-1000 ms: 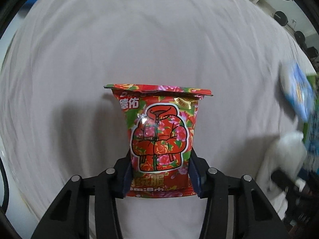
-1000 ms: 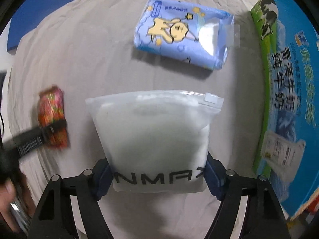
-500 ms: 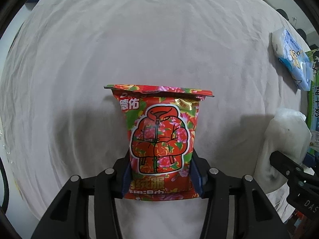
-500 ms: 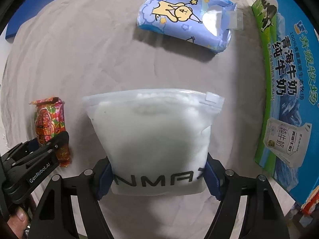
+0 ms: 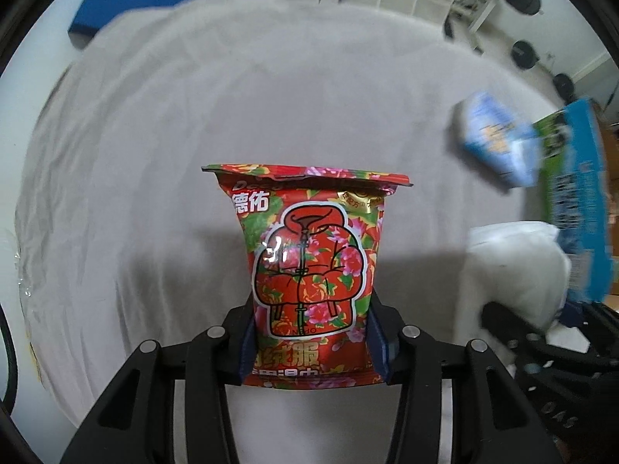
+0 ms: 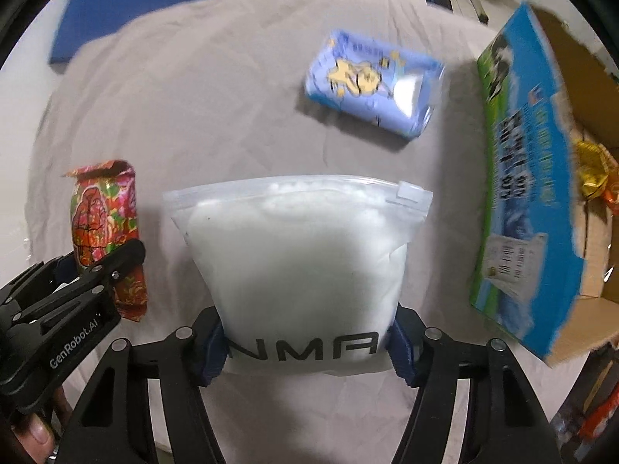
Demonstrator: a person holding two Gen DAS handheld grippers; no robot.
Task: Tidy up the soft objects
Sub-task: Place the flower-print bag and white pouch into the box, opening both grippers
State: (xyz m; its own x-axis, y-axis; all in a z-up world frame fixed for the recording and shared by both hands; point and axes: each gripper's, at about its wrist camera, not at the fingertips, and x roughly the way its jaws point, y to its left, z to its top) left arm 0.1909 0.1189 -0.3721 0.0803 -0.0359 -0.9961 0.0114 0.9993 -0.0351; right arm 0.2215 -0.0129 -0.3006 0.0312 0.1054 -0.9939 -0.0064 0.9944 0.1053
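The red floral packet [image 5: 311, 270] stands upright, long axis pointing away, pinched at its lower end by the left hand-held gripper [image 5: 311, 342] above the cloth-covered counter [image 5: 154, 135]. The right hand-held gripper [image 6: 307, 342], nearer the open carton [image 6: 541, 193] on its right, is clamped on the white zip bag [image 6: 298, 255]; a blue tissue pack [image 6: 371, 85] lies ahead.

Bare grey sheet [image 5: 271, 89] open ahead of my left gripper [image 5: 313, 344] and between my grippers, while my right gripper [image 6: 309, 344] faces the blue tissue pack [image 6: 373, 83] ahead and the milk carton box [image 6: 530, 201] walling off its right side.
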